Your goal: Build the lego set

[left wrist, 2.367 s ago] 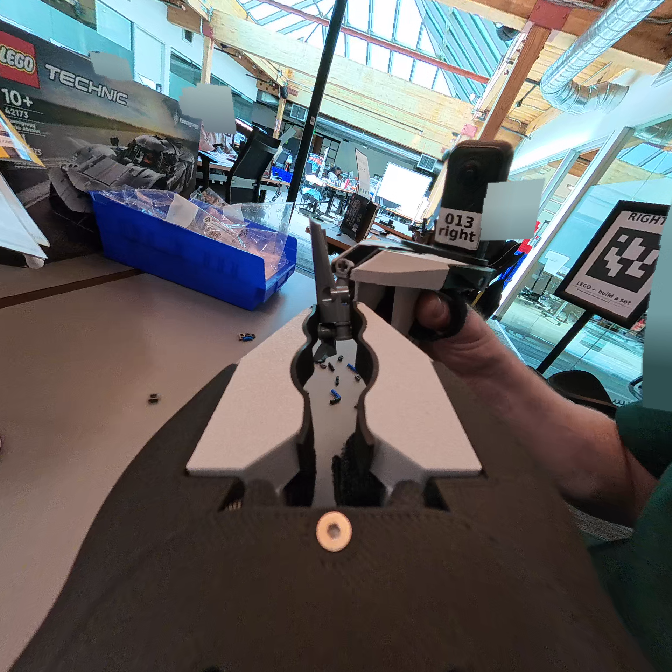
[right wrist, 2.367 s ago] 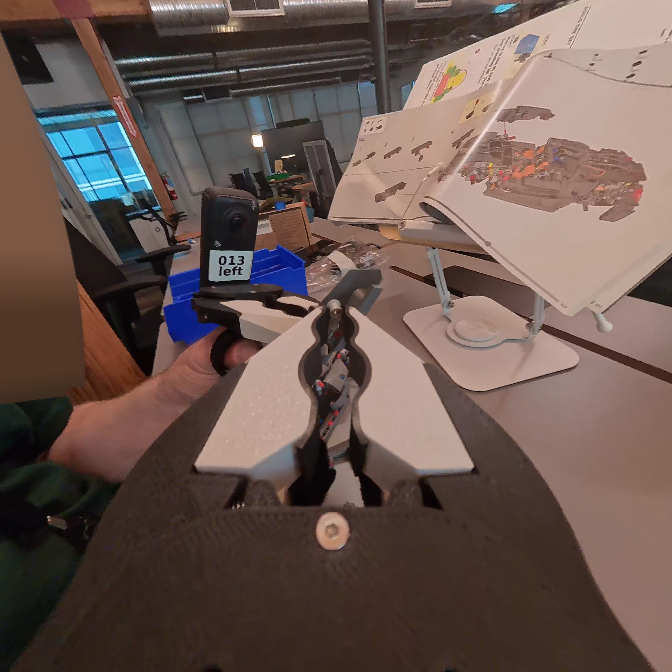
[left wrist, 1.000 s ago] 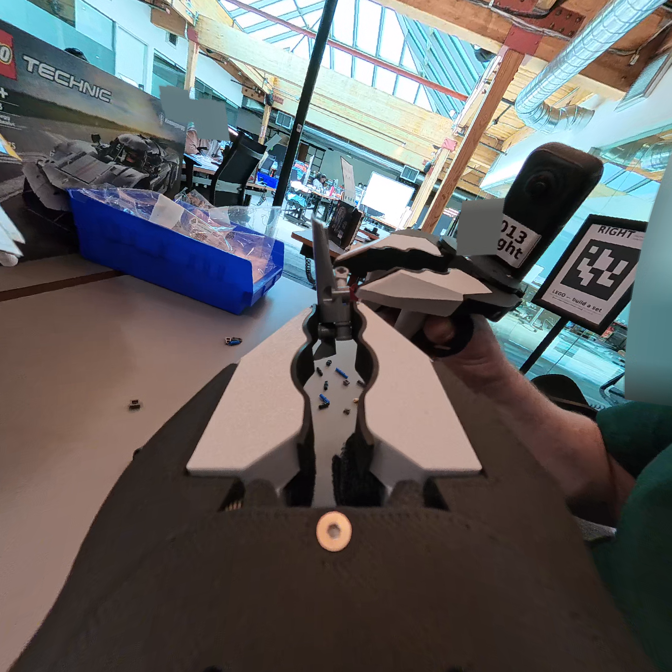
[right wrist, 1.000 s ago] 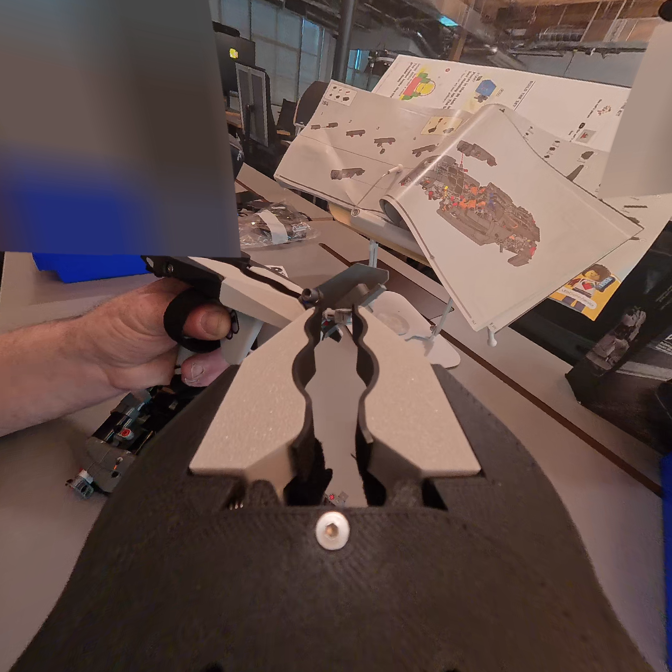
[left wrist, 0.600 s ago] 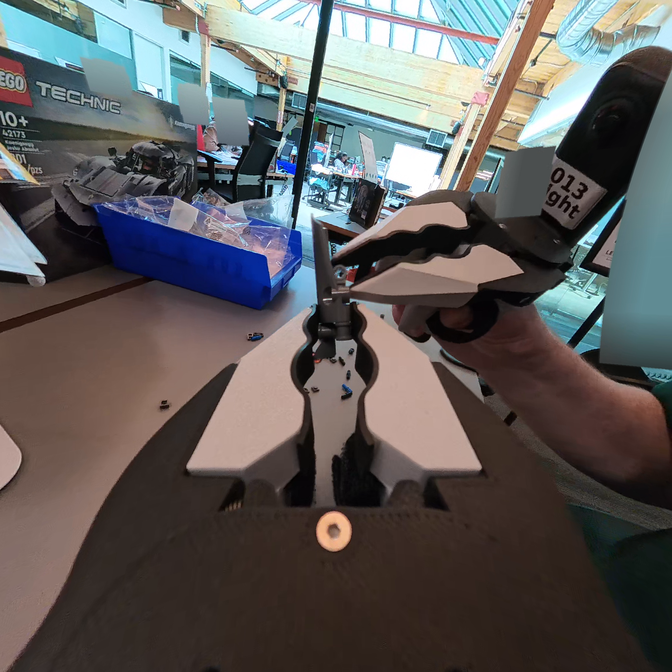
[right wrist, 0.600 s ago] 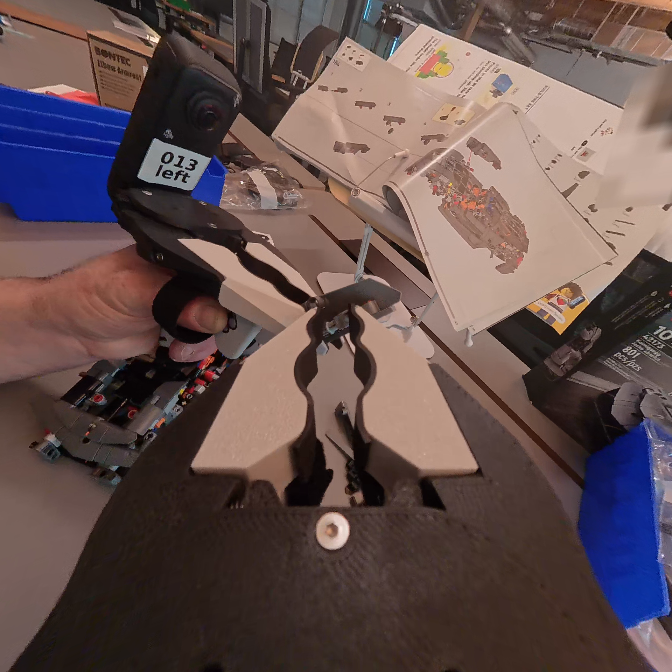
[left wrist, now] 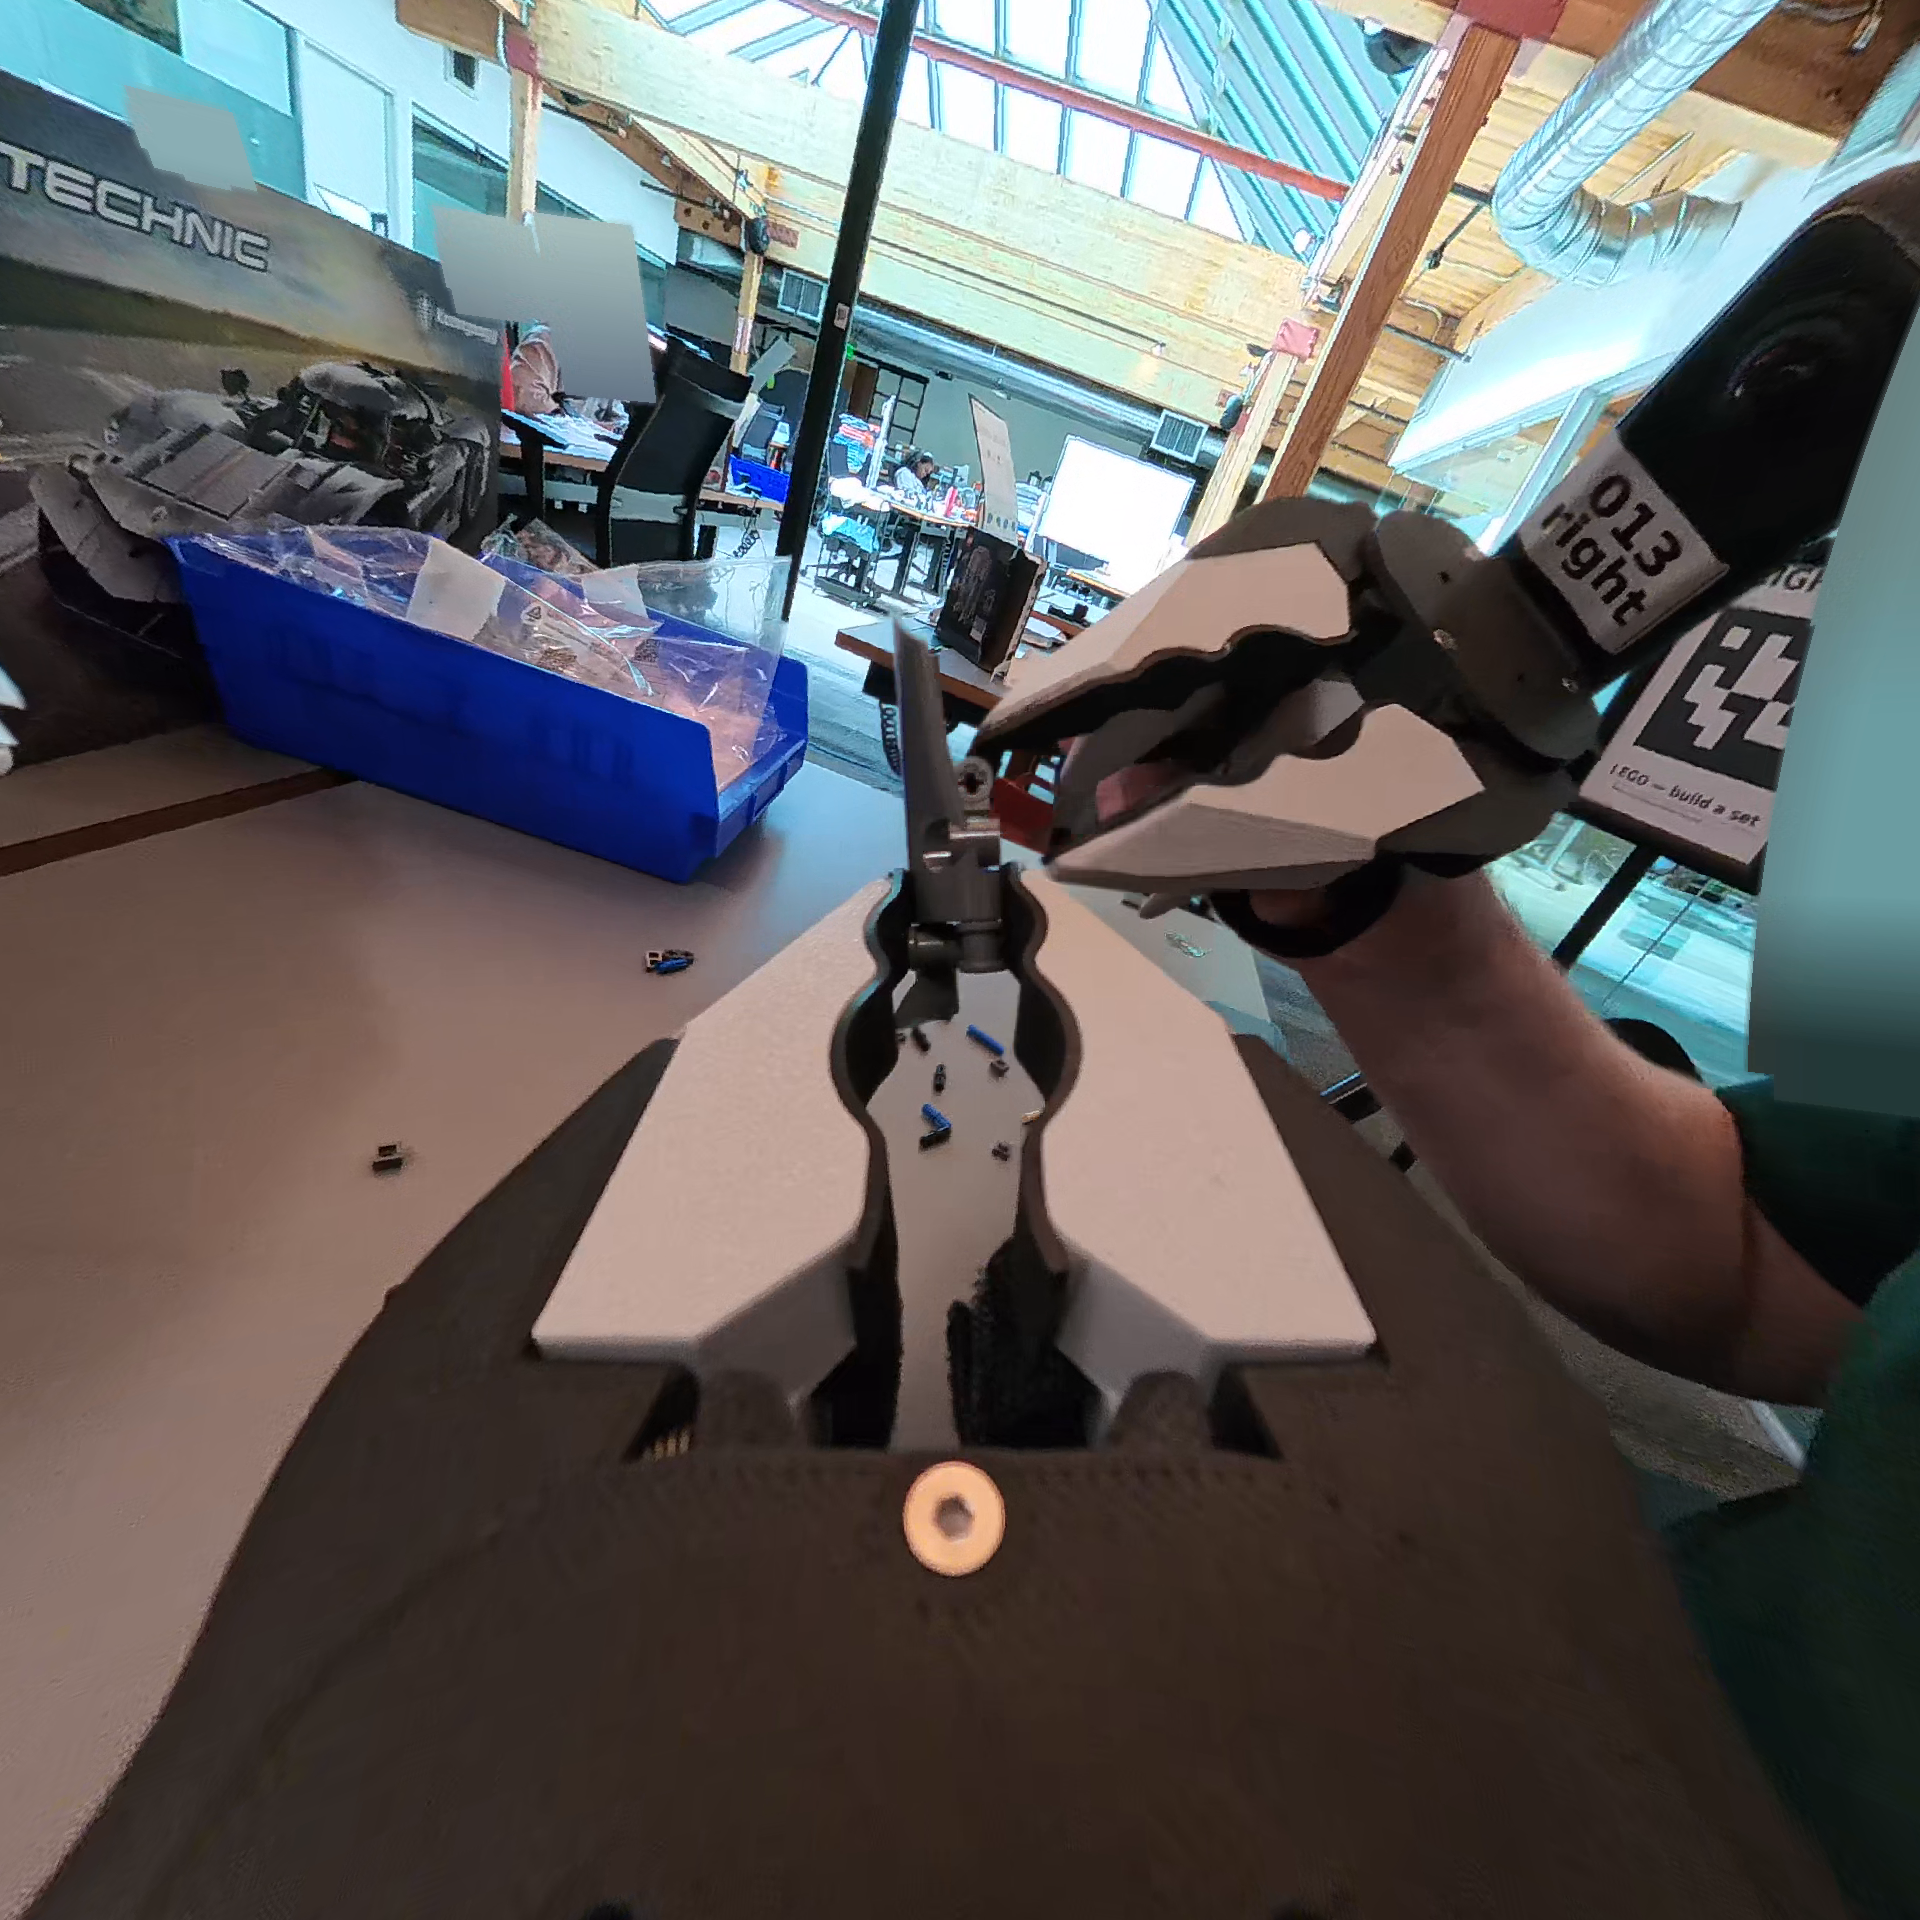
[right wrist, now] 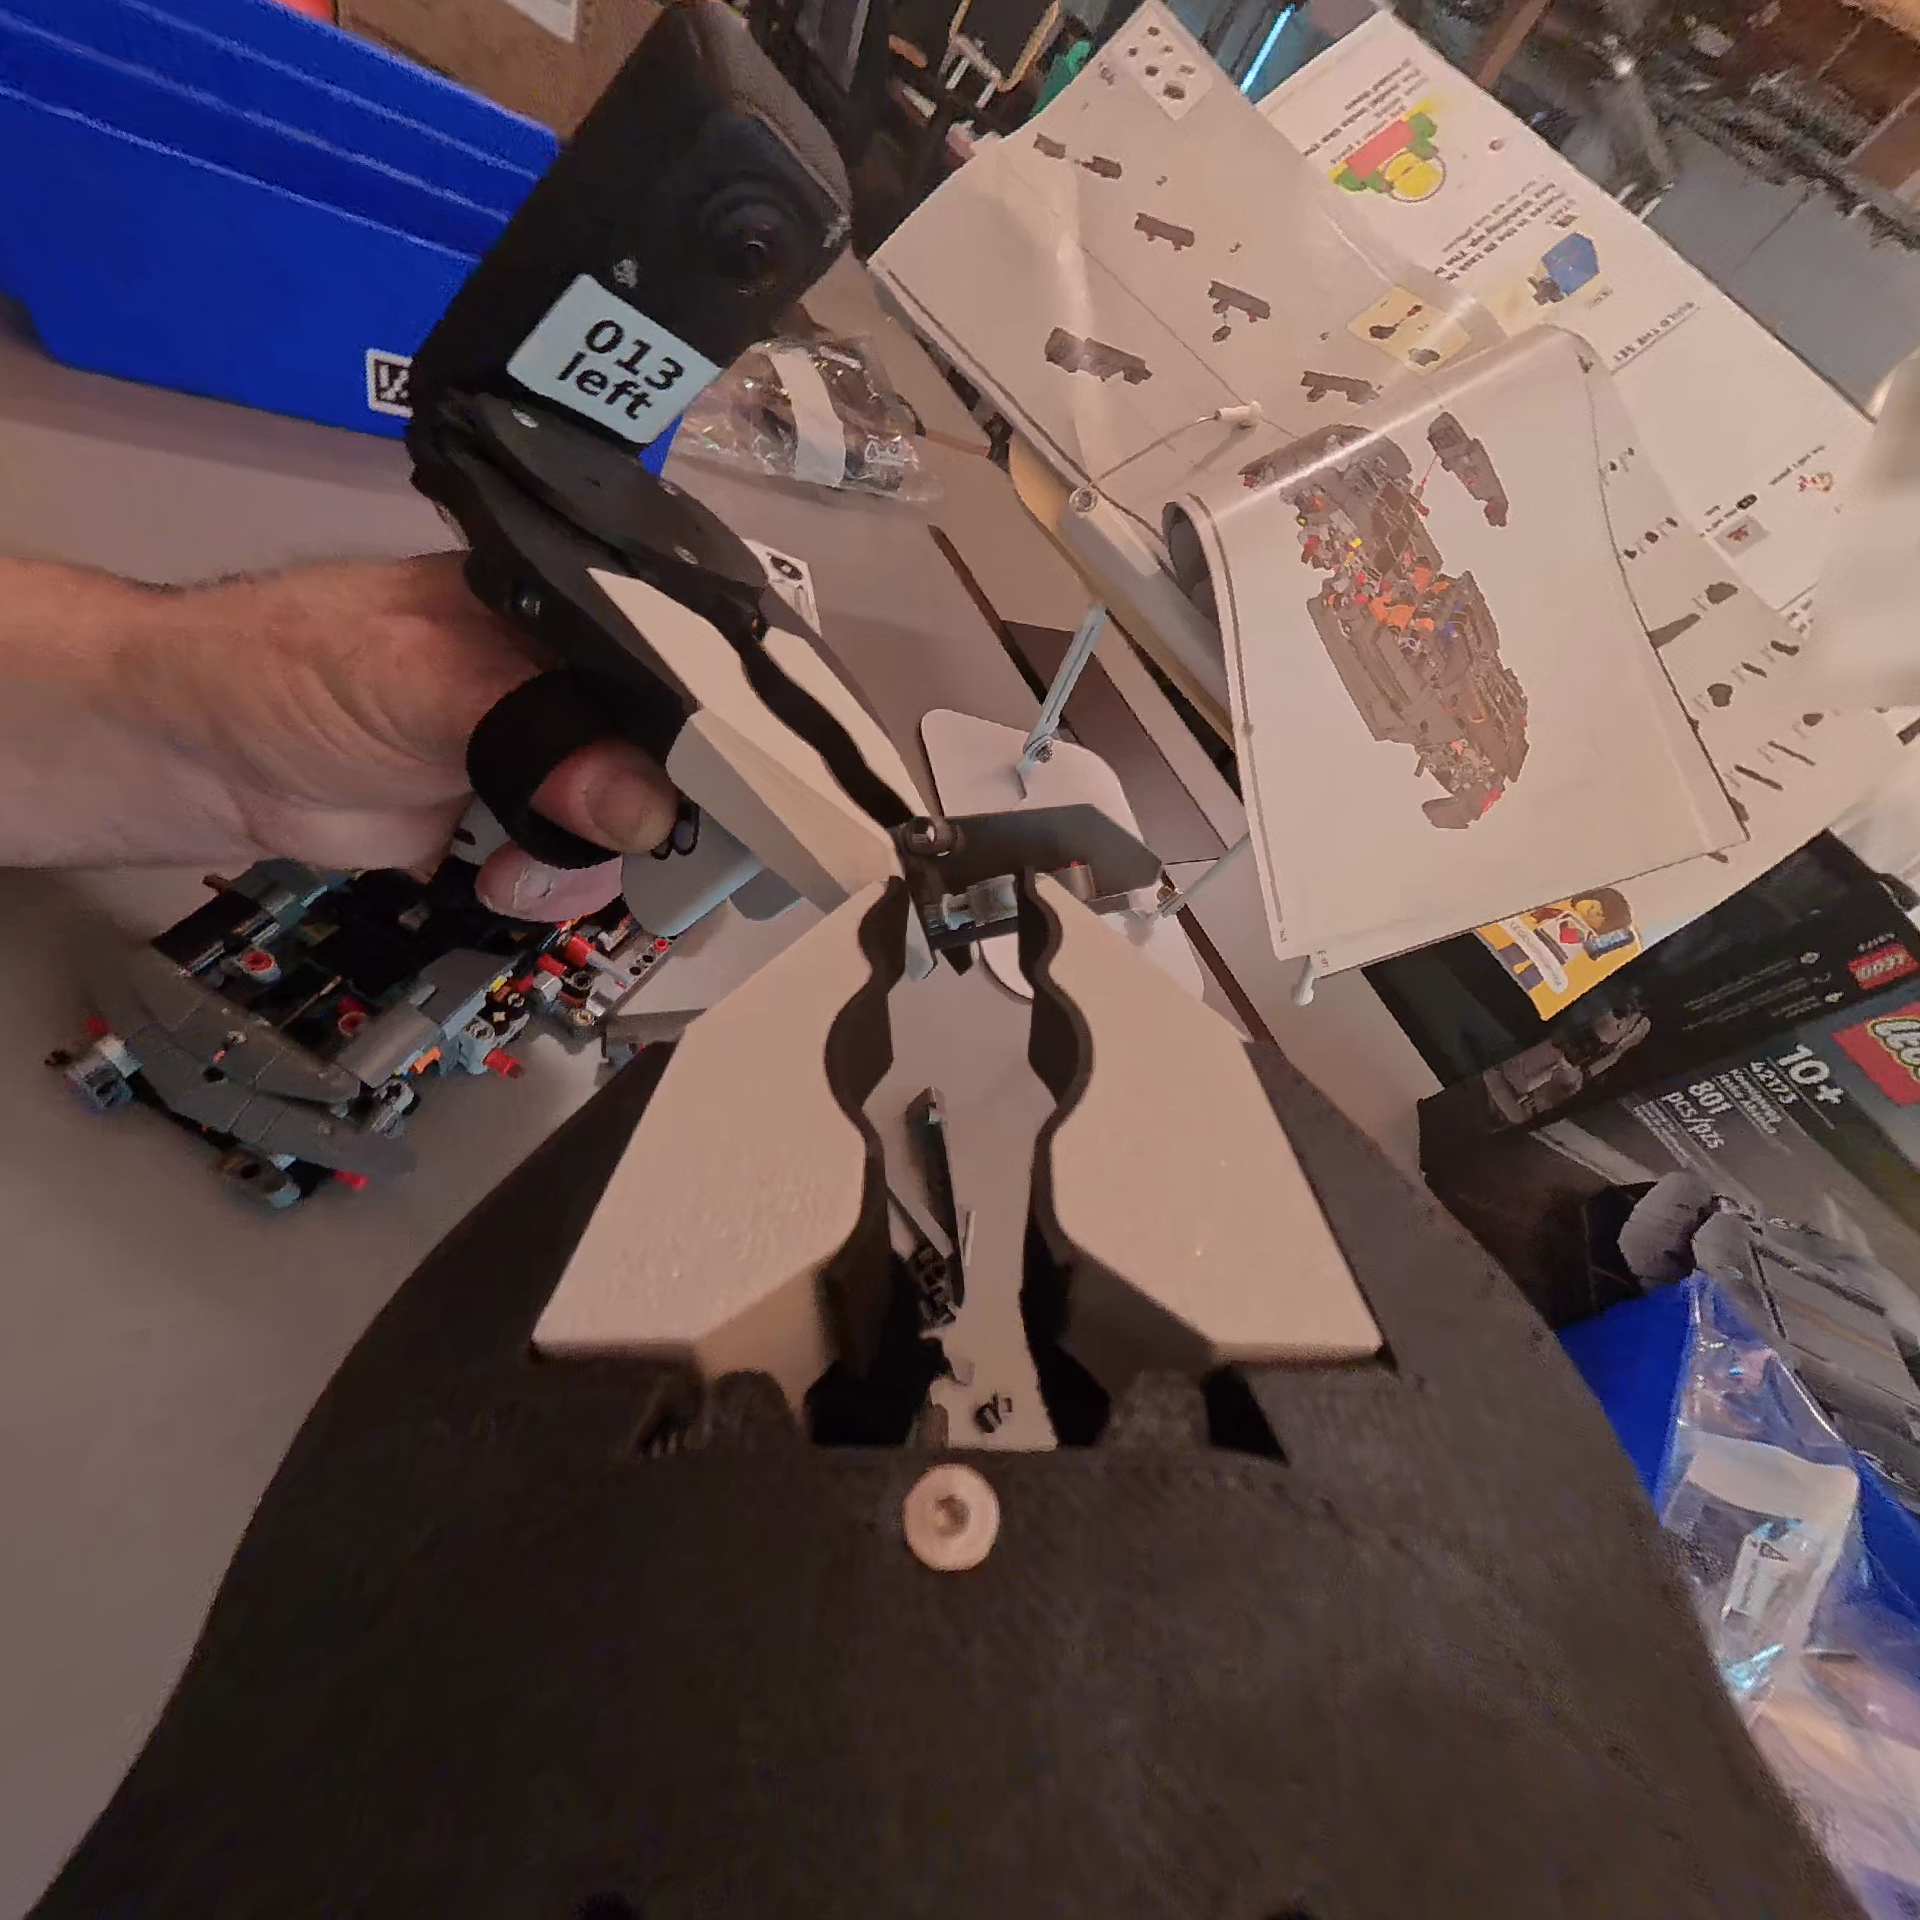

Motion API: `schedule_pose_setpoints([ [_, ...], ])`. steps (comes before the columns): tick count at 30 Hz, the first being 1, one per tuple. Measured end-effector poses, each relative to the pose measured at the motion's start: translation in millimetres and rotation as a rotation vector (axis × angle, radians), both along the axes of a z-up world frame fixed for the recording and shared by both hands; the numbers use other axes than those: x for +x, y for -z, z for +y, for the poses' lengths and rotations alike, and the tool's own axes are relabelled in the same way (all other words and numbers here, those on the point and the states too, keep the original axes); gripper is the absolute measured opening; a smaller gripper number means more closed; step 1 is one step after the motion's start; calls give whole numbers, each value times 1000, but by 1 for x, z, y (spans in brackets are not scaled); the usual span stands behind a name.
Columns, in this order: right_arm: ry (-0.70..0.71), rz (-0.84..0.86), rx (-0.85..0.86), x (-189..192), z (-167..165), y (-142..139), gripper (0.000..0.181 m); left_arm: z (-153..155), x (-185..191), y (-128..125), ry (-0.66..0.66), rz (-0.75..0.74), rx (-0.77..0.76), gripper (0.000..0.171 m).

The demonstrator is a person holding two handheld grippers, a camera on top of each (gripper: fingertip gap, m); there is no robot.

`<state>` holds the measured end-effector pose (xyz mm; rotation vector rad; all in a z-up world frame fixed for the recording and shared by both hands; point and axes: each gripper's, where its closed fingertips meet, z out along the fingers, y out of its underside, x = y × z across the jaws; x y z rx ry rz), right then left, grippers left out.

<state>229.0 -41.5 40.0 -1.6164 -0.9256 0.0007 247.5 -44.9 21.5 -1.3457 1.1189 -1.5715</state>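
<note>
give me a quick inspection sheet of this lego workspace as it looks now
surface: grey table, small loose pieces scattered on it
job's things: grey lego part held up; half-built model on table; open instruction book on a stand
clutter: blue bin with plastic bags; set box
grippers: left hand-held gripper shut on the lego part; right hand-held gripper open, tips at the part
cables: nothing seen
surroundings: open office, wooden beams, skylights

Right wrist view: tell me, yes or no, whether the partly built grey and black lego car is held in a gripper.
No. The partly built grey and black lego car lies on the grey table, below the hand, with neither gripper around it.
</note>
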Motion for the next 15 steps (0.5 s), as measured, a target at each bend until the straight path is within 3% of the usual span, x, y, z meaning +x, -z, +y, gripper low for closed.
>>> schedule_pose_setpoints([
  [8,-25,-167,6,3,-2,1,41,0,-4,-4,55,-33,-68,14],
  [15,-30,-358,77,1,3,9,31,0,-2,-4,70,-38,-106,14],
])
